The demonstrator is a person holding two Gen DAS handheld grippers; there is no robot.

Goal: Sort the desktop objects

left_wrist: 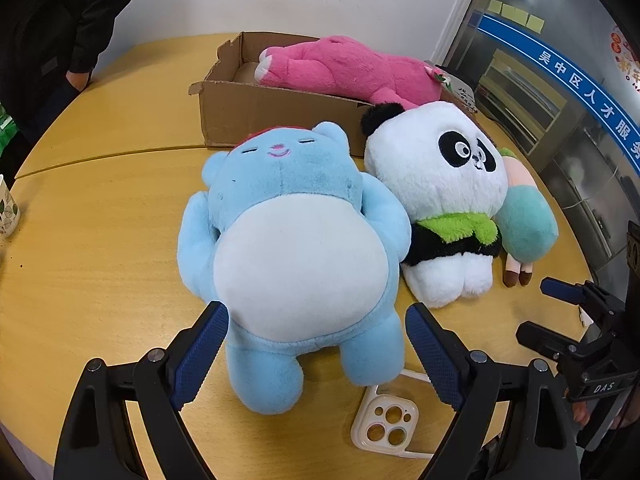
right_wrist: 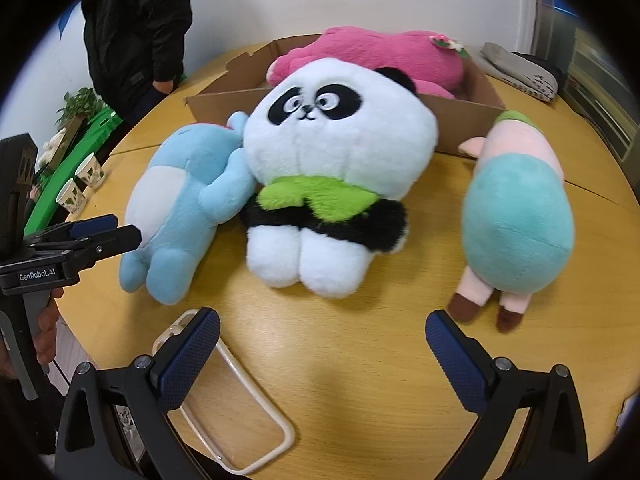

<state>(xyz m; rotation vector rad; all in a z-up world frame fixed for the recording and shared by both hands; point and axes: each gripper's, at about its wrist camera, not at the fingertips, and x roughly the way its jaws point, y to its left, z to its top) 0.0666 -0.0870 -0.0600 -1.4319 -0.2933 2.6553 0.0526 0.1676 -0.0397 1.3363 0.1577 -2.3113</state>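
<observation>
Blue bear [left_wrist: 296,256]: lies on its back at the centre of the left wrist frame, on the wooden table [left_wrist: 100,240], head toward the cardboard box [left_wrist: 256,120] in the upper middle.
Handling: plush, so probably light and very squashy; it should give under the pads rather than slip, and nothing on it looks breakable.
Where to hold: likely across the lower belly or hips, where the body is narrower than the round stomach; a leg alone might let it dangle.
Left gripper [left_wrist: 316,348]: spread wide, holding nothing, one finger on each side of the bear's hips.
Right gripper [right_wrist: 324,356]: also wide apart and empty, low in its own frame, short of the panda [right_wrist: 332,168].
Panda: upright-looking, touching the bear's arm, soft and bulkier.
Pink-and-teal doll [right_wrist: 516,216]: right of the panda, apart from it.
Pink plush [left_wrist: 340,68]: already resting in the box.
Phone case [left_wrist: 386,420]: flat on the table by the bear's foot; stiff, thin and harder to pinch.
</observation>
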